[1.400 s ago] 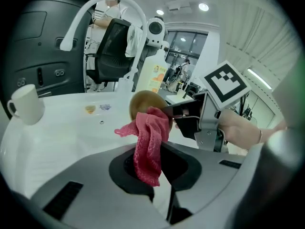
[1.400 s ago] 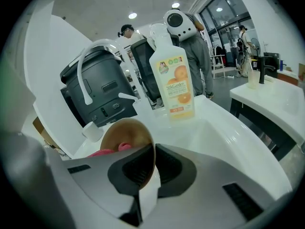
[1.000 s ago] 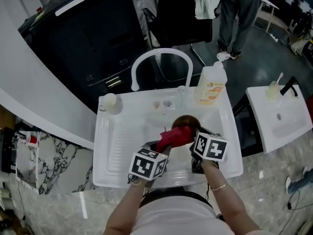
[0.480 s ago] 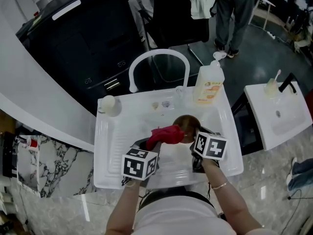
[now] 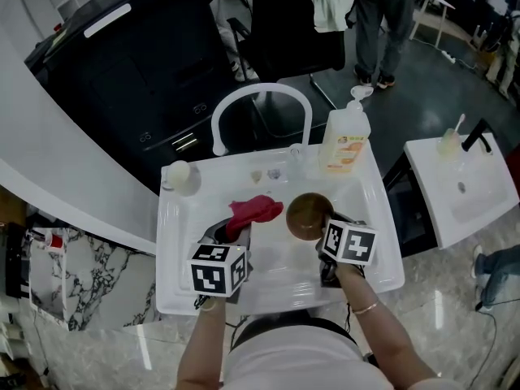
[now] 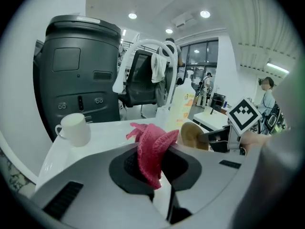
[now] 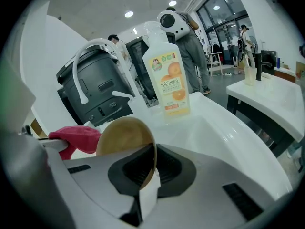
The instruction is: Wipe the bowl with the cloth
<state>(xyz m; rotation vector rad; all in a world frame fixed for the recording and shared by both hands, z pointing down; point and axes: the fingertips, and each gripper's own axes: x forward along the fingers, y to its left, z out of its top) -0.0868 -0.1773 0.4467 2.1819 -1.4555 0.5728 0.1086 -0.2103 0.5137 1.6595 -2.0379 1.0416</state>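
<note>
The left gripper (image 5: 231,232) is clamped on the red cloth (image 5: 254,211), which bunches up out of its jaws above the white sink (image 5: 175,276). The right gripper (image 5: 325,232) pinches the brown bowl (image 5: 309,216) by its rim at about 5 o'clock, and its jaws have just tightened a little there. The next move turns on the gap: in the head view the bowl lies at 3 o'clock from the cloth, near but apart, tilted with its mouth showing upward. The left hand likely has to swing the cloth rightward into that mouth. The path looks free, with the soap bottle (image 5: 345,140) at 1 o'clock beyond the bowl and the mug (image 5: 180,173) off at 10 o'clock.
</note>
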